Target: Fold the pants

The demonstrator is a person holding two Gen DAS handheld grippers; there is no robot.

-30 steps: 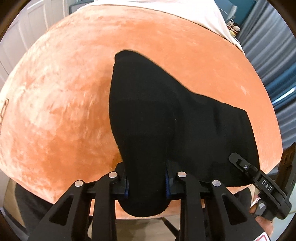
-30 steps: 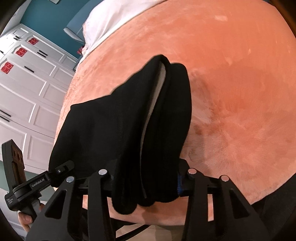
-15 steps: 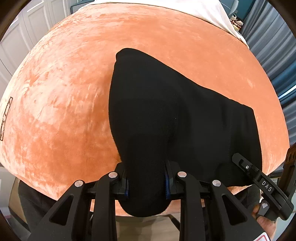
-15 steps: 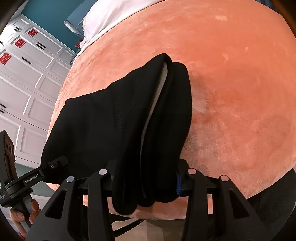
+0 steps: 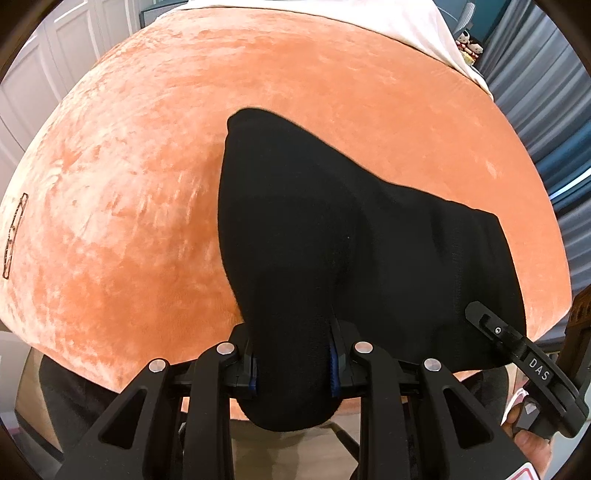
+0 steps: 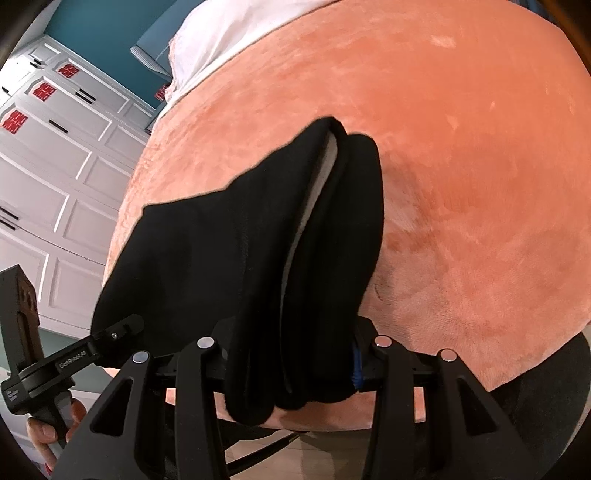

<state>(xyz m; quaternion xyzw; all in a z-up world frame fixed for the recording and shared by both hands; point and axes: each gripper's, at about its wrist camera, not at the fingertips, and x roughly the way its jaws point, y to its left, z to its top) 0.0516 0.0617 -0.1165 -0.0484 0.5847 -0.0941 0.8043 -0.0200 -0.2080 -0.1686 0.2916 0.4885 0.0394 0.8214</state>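
Left-wrist view: your left claw (image 5: 293, 363) is nearest, clamped on a thick bunched fold of the black pants (image 5: 332, 240) — the fabric fills the gap between its blue-edged pads and bulges out below them, hanging past the near edge of the bed (image 5: 129, 203). Right-wrist view: your right claw (image 6: 291, 363) is likewise closed on a wider, layered bundle of the same pants (image 6: 221, 240), several folds stacked side by side between its pads. Each view shows the other claw at the pants' far side: the right one at the lower right corner of the left view, the left one at the lower left of the right view, a hand (image 6: 48, 432) gripping its handle.

Beyond the claws the pants lie on the bed's orange plush cover, tapering to a rounded end toward the bed's middle; a pale lining (image 6: 317, 184) shows in a slit between folds. Farther off — white bedding (image 5: 332, 14) at the bed's far edge, white panelled cabinets (image 6: 55, 184) to one side, grey-blue curtains (image 5: 554, 110) to the other.
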